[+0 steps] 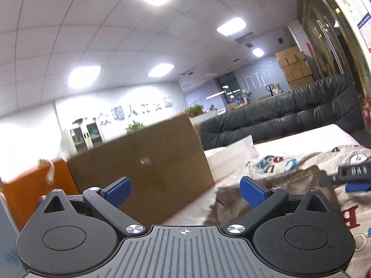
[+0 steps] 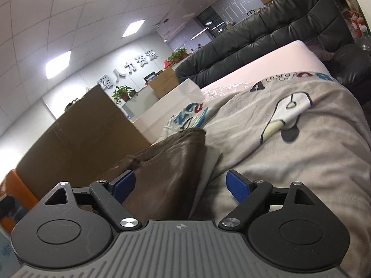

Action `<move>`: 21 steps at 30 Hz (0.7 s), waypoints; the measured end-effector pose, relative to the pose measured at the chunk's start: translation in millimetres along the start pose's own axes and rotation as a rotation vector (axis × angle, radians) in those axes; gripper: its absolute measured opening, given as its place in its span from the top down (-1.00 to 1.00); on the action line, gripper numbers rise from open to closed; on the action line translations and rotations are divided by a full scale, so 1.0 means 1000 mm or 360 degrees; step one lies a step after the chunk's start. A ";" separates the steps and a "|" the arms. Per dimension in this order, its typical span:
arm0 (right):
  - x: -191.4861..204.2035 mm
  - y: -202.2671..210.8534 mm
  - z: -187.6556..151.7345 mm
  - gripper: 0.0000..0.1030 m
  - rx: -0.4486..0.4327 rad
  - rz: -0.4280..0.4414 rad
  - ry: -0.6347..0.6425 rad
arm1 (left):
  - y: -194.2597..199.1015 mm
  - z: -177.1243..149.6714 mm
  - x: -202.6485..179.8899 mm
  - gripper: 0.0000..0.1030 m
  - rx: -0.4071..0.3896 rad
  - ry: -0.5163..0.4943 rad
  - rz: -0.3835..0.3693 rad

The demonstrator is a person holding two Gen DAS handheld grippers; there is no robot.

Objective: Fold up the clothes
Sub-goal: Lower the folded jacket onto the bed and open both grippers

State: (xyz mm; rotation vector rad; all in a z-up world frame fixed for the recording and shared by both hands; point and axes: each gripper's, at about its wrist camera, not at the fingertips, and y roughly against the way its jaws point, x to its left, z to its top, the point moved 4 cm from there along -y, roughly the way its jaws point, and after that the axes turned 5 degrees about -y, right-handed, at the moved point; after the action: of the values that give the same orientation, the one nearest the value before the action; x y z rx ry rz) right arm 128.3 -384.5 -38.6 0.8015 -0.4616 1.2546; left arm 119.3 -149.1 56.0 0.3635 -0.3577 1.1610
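Both sets of tongs are held with their blue pads apart and nothing clamped: the left tongs [image 1: 184,193] are pointed level past the bed's edge toward a large brown cardboard box [image 1: 143,162], while the right tongs [image 2: 180,184] are lowered over a dark brown, smooth-fabric garment [image 2: 167,169], which passes between the open pads but is not seen to be pressed by them. The garment is laid on a grey bedspread printed with letters and cartoon shapes [image 2: 289,143], so a release between folds is judged to be in hand. A fresh edge of the garment must next be picked out and clamped for another fold.
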 end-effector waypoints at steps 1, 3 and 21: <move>0.006 0.009 -0.005 -0.66 0.0017 0.0016 -0.0004 | 0.008 0.003 0.006 -1.00 -0.0008 0.0031 -0.0008; 0.020 0.028 -0.015 -0.67 0.0049 0.0046 0.0010 | 0.025 0.002 0.014 -1.00 -0.0024 0.0076 -0.0042; 0.137 0.063 -0.117 -1.00 0.0096 -0.0041 0.0527 | 0.077 -0.099 0.059 -1.00 -0.0038 0.0573 0.0101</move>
State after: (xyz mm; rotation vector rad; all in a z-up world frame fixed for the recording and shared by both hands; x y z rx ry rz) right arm 92.7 -200.8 -1.0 0.6320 -0.1460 1.3519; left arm 76.9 -28.0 1.8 0.1179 -0.0685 1.2563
